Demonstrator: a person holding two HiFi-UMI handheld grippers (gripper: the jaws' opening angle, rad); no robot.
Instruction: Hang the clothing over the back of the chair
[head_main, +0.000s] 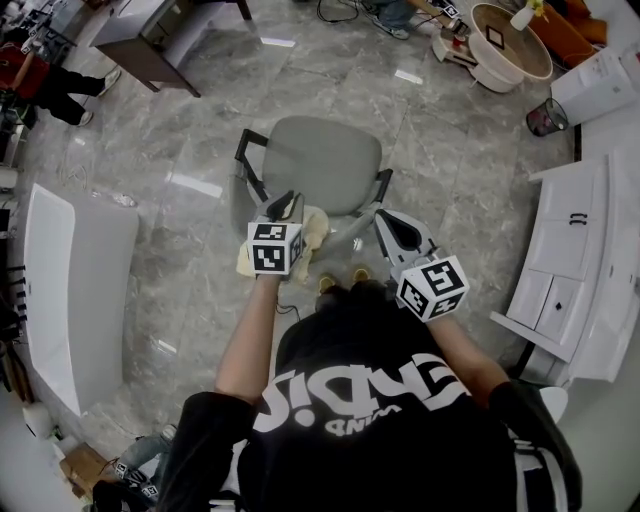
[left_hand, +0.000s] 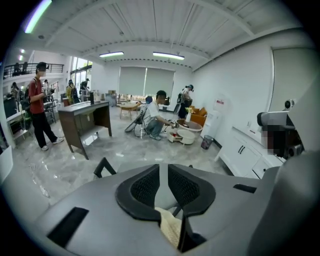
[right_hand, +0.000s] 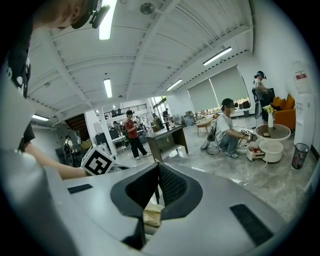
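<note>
Left gripper view — cream clothing (left_hand: 170, 227) pinched low between nearly closed fingers (left_hand: 145, 187).

Large open-plan lab or office hall, to judge by polished grey marble floor (head_main: 470, 170), dark bench (head_main: 150, 45) at upper left, white cabinets (head_main: 565, 290) down the right edge, ceiling strip lights (left_hand: 169, 55) and people (left_hand: 39, 107) standing about.

The left gripper (left_hand: 163, 172) pinches cream clothing (left_hand: 171, 226) low between its nearly closed fingers (left_hand: 145, 187).
</note>
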